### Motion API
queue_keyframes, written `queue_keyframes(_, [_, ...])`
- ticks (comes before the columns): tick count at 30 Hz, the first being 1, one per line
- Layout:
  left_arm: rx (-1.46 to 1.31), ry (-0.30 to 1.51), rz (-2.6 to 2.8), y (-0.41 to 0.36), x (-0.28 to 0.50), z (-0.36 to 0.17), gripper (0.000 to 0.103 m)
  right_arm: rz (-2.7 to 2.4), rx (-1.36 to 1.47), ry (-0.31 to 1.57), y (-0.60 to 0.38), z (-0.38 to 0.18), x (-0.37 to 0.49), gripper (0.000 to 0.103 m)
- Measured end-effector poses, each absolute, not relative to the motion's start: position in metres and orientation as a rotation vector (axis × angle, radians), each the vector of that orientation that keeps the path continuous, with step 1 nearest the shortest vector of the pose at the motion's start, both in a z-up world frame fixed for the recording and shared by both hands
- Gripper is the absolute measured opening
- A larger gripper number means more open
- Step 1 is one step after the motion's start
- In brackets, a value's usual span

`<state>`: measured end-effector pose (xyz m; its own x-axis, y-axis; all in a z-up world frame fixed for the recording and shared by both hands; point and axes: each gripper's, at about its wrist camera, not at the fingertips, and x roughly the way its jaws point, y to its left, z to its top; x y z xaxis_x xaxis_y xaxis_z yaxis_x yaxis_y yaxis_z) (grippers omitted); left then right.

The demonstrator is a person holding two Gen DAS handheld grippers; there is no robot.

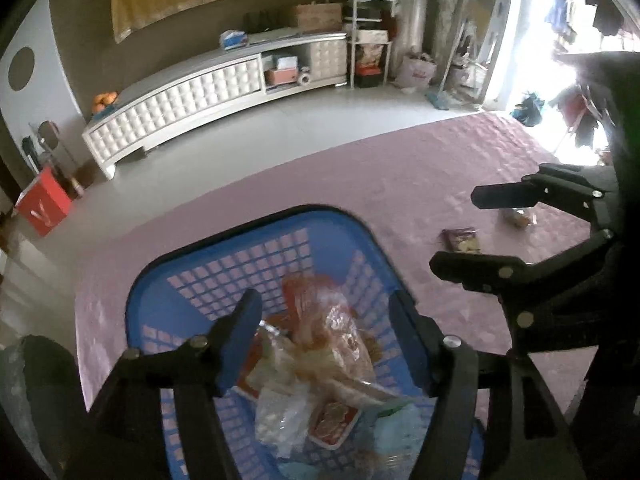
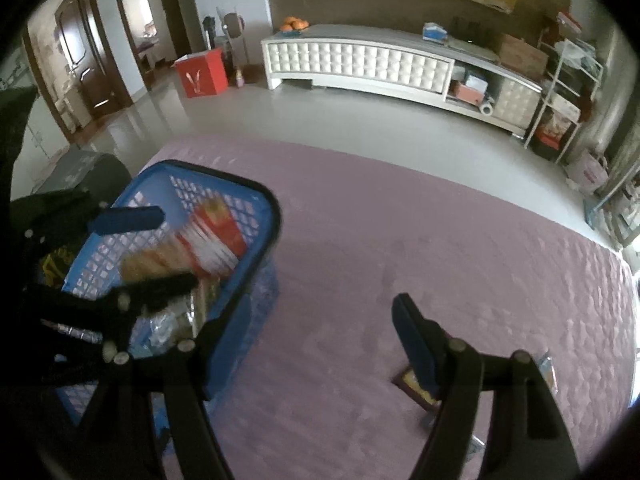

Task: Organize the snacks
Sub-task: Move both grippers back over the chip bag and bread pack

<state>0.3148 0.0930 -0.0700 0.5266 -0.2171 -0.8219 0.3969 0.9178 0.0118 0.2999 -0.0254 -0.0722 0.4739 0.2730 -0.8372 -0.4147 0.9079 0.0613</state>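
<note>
- The left gripper (image 1: pixel 324 340) was held over the blue basket (image 1: pixel 224 236), jaws spread and empty, presumably for dropping snacks (image 1: pixel 320 360) into the pile inside.
- The right gripper (image 2: pixel 304 344) was spread wide with nothing between its jaws, likely readied for the loose packet (image 1: pixel 461 239) at the basket's three o'clock on the pink cloth (image 1: pixel 400 160).

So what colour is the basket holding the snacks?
Blue, with a dark rim: the basket shows best in the left wrist view.

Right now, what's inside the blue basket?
The basket holds a heap of snack packets: a red pack, clear bags, a small red-and-white tub. Anything under the heap is hidden.
</note>
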Motion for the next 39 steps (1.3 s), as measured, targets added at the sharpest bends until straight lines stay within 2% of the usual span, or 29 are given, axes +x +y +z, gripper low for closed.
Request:
queue_keyframes(24, [0.272, 0.816, -0.296, 0.059, 0.245, 0.005, 0.065, 0.452, -0.125, 0.892, -0.069, -0.002, 0.242, 0.077])
queue_keyframes(30, [0.286, 0.779, -0.322, 0.032, 0.229, 0.021, 0.072, 0.421, -0.12, 0.868, -0.094, 0.008, 0.231, 0.077])
queue_keyframes(33, [0.294, 0.77, -0.343, 0.015, 0.225, 0.025, 0.076, 0.388, -0.121, 0.863, -0.107, 0.012, 0.225, 0.082])
queue_keyframes(39, [0.334, 0.798, -0.393, -0.023, 0.229, 0.015, 0.077, 0.314, -0.113, 0.824, -0.14, 0.017, 0.215, 0.092])
